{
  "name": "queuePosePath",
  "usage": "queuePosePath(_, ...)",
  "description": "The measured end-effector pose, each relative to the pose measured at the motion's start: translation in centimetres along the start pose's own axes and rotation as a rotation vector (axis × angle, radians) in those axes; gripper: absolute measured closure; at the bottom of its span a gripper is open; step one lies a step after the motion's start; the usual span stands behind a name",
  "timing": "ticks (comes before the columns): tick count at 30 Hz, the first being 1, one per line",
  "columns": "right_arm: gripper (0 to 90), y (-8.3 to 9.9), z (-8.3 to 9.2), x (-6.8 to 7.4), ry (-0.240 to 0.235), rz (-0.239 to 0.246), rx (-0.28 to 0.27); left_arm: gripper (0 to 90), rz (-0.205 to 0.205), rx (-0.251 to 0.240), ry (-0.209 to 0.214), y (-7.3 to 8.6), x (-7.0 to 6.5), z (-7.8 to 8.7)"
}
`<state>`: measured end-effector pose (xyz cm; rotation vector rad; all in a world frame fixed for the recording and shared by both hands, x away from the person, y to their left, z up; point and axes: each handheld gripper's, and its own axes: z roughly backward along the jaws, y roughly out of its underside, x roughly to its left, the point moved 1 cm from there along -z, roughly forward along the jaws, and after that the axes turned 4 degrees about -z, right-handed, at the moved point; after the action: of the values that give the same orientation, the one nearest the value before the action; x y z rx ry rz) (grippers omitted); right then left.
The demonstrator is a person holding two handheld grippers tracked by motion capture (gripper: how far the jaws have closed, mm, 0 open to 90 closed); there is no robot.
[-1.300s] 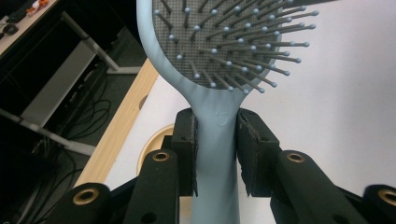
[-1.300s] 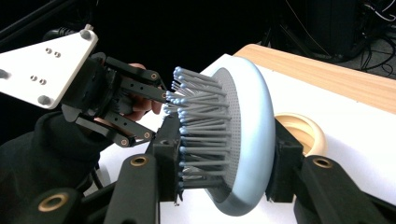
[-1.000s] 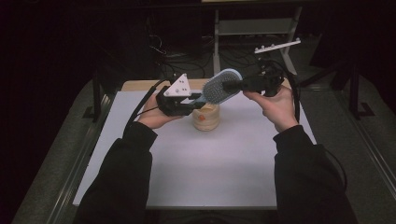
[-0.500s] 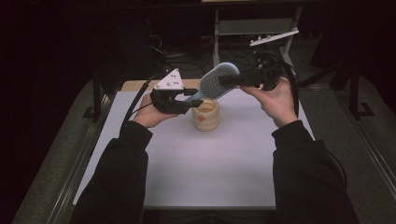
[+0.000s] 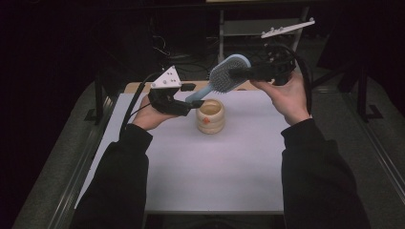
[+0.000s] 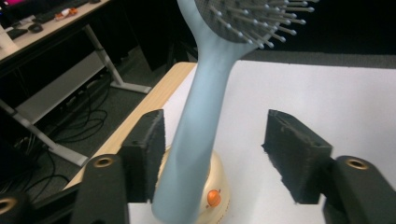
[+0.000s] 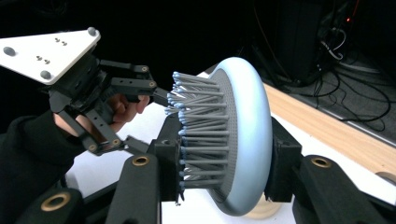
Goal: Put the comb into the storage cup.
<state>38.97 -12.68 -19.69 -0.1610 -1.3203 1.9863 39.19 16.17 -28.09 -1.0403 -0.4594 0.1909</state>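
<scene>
A light blue hairbrush [image 5: 228, 75] hangs in the air over the far part of the table. My right gripper [image 5: 241, 74] is shut on its bristled head [image 7: 243, 130], one jaw against the bristles and one on the back. The handle [image 6: 201, 116] slants down between the jaws of my left gripper [image 5: 191, 104], which stands open; the handle lies close against one jaw and well off the other. Below the handle a small cream cup [image 5: 210, 116] with an orange dot [image 6: 214, 197] stands on the white mat [image 5: 215, 167].
The mat lies on a wooden table whose edge [image 5: 138, 88] shows at the far left. Behind the table are a metal stand [image 5: 258, 26] and cables on a dark floor. The person's sleeves [image 5: 119, 181] come in from the bottom.
The right gripper has lifted the brush head up and to the right. The left gripper has drifted a little to the left along the handle.
</scene>
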Motion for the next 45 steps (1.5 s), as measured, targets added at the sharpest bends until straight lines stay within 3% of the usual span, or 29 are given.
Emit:
queuePosePath(2, 56.5, -0.1, 0.3, -0.2, -0.003, -0.007, -0.015, 25.5, -0.001, -0.017, 0.010, 0.1, -0.1, 0.2)
queuePosePath(9, 56.4, -0.9, 0.7, -0.5, 0.040, 0.001, -0.011, 13.0, 0.025, -0.038, 0.060, 0.4, 0.1, 0.4)
queuePosePath(14, 56.3, -1.5, 0.9, -0.6, 0.060, 0.008, -0.013, 0.0, 0.059, -0.018, 0.100, 1.1, 0.3, 0.6)
queuePosePath(19, 56.3, -1.8, 1.0, -0.8, 0.081, 0.012, -0.014, 0.0, 0.097, -0.033, 0.096, 1.9, 0.7, 1.2)
queuePosePath(25, 56.2, -1.9, 0.6, -1.4, 0.088, 0.012, -0.017, 0.0, 0.088, -0.031, 0.078, 2.8, 0.9, 2.0)
queuePosePath(45, 55.9, -1.8, -0.3, -2.6, 0.132, 0.020, 0.002, 0.0, 0.132, -0.060, 0.033, 6.2, 1.2, 4.4)
